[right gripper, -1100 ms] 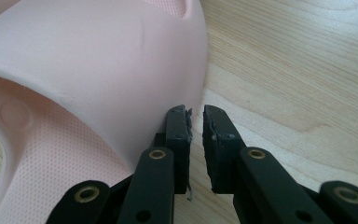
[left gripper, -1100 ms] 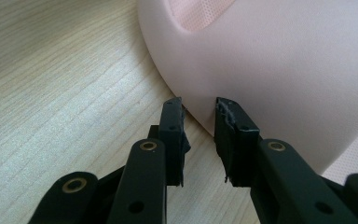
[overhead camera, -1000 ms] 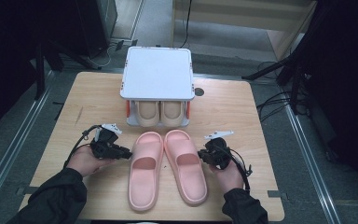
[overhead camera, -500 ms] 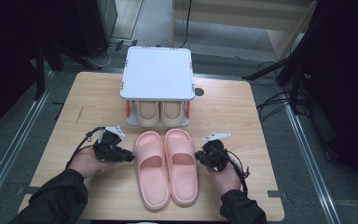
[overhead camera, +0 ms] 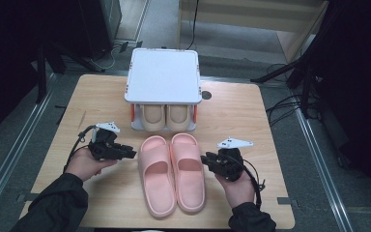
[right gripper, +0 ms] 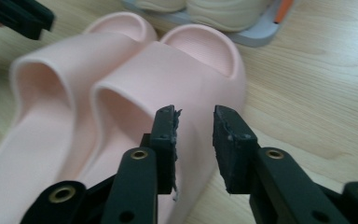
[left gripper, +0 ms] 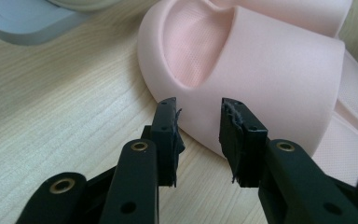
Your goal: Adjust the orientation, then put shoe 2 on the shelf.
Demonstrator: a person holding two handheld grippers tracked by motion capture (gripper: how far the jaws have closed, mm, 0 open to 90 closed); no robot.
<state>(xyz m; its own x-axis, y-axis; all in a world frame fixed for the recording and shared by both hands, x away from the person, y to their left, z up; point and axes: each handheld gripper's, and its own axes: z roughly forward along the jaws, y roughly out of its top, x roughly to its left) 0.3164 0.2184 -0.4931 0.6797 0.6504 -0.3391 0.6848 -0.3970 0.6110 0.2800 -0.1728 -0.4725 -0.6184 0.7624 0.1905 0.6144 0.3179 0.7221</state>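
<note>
The pink slippers (overhead camera: 174,174) slid lower in the frame; left gripper (overhead camera: 131,154) and right gripper (overhead camera: 204,159) stay released beside them.

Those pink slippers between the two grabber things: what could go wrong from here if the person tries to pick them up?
The pink slippers lie pressed side by side, so lifting one may drag the other. The left gripper and right gripper are both open, aimed at the thick, rounded straps; the soft foam might squash or slip out of the narrow jaws. The shoe rack with its beige shoes stands just beyond the toes, so a forward push could bump it.
</note>
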